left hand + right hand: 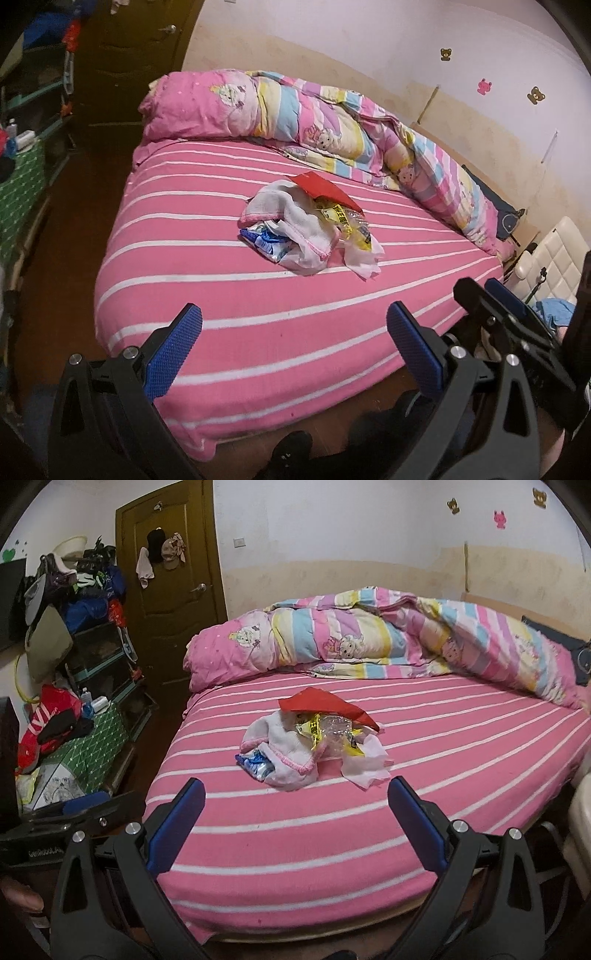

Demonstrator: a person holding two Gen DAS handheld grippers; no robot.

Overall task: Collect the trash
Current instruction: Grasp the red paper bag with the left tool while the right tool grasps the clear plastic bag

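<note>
A small trash pile [310, 225] [314, 746] lies mid-bed on the pink striped sheet [258, 332] [443, 775]. It holds a red paper [325, 190] [325, 705], a yellow and clear wrapper [347, 221] [332, 734], a blue-white wrapper [262, 240] [255, 764] and white tissue [364, 258] [365, 768], tangled with a pink-edged white cloth [288, 210] [280, 746]. My left gripper [293, 317] hangs open over the bed's near edge, short of the pile. Beside it on the right, my right gripper [297, 790] is also open and empty, with the pile ahead.
A rolled cartoon duvet [314, 110] [351, 638] lines the bed's far side and right side. Cluttered shelves [92, 646] and a green box [92, 746] crowd the left, near a brown door [173, 590]. A cream padded chair [550, 254] stands at the right.
</note>
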